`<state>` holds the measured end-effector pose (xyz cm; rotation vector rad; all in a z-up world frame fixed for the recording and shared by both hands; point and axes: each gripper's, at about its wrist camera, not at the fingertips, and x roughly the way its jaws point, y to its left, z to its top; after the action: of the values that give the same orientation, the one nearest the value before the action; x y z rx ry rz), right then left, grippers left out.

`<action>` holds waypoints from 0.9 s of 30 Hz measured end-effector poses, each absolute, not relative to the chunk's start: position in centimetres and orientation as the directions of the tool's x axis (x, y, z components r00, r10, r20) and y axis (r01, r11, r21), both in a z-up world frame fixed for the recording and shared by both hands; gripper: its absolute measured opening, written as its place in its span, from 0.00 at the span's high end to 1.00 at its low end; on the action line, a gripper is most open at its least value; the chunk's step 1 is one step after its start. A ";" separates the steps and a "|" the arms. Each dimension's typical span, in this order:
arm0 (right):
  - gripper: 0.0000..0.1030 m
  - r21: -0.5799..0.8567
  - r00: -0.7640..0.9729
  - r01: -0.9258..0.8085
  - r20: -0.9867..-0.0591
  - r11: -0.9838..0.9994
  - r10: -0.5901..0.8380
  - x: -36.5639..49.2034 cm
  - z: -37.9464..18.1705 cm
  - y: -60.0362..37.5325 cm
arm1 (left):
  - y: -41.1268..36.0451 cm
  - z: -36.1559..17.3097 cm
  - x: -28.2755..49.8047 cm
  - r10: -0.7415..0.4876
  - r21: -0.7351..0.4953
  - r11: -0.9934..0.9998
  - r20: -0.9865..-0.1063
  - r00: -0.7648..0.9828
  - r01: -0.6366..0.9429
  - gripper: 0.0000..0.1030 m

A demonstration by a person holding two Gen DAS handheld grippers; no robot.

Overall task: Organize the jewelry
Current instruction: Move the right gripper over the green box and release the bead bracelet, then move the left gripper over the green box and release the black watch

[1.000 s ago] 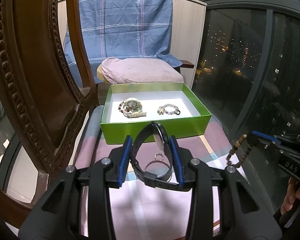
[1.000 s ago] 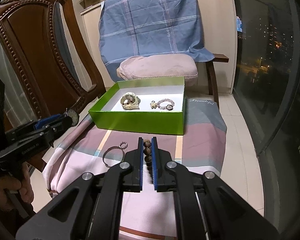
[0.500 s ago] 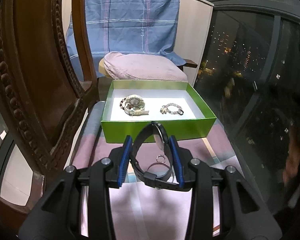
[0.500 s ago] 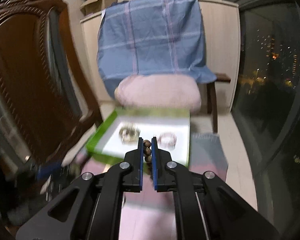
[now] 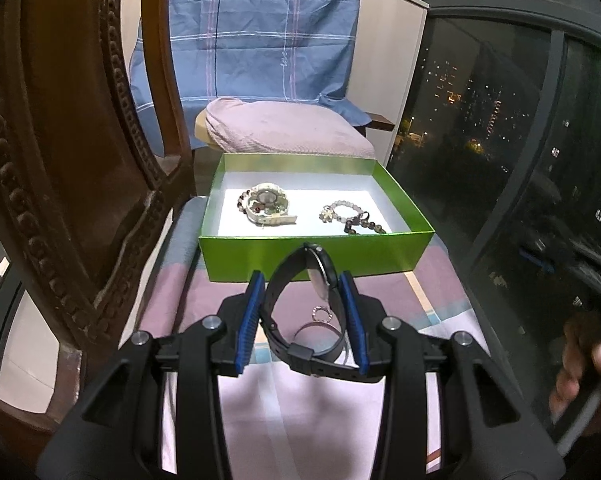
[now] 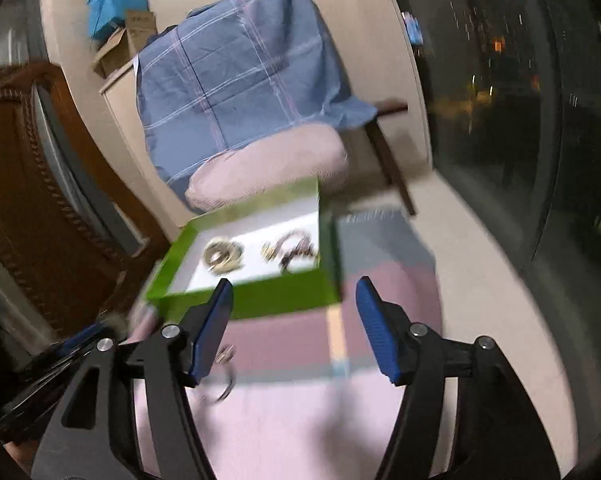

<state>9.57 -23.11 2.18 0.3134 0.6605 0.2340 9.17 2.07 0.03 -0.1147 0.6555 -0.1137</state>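
Left wrist view: the left gripper (image 5: 303, 312) was clamped on a black watch (image 5: 300, 320), held just short of the green box (image 5: 316, 254) at 12 o'clock. Inside the box lay a white bracelet cluster (image 5: 265, 205) at 11 o'clock and a dark bead bracelet (image 5: 360, 224) at 1 o'clock. The right gripper (image 6: 294, 324) stood spread apart, holding nothing, above the pink cloth (image 6: 300, 420).

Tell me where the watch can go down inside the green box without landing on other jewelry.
Inside the green box, bare white floor shows along the back wall and between the white bracelet cluster and the pale bead bracelet. The front right corner is crowded: dark beads lie there. The left gripper holds the black watch short of the front wall.
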 end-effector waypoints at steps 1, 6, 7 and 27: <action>0.36 0.361 0.765 -0.126 -0.558 0.924 0.322 9.0 2.2 -23.1 | 1.8 0.0 9.1 -0.147 -0.143 0.987 -0.603 0.784 0.075 0.63; 0.35 0.223 0.795 -0.179 -0.541 0.958 0.274 8.4 2.3 -21.9 | 0.8 0.5 10.2 -0.143 -0.125 0.989 -0.615 0.775 0.084 0.62; 0.35 0.225 0.789 -0.177 -0.550 0.958 0.275 8.6 2.0 -22.0 | 0.7 0.9 11.1 -0.139 -0.125 0.989 -0.615 0.776 0.078 0.62; 0.35 0.318 0.770 -0.214 -0.527 0.924 0.359 8.8 2.9 -23.0 | 4.2 2.7 7.3 -0.103 -0.208 0.978 -0.553 0.827 -0.018 0.17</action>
<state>8.77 -22.96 2.89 0.2464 0.6177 0.3142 7.34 4.17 2.70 -0.2087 0.5962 -0.0455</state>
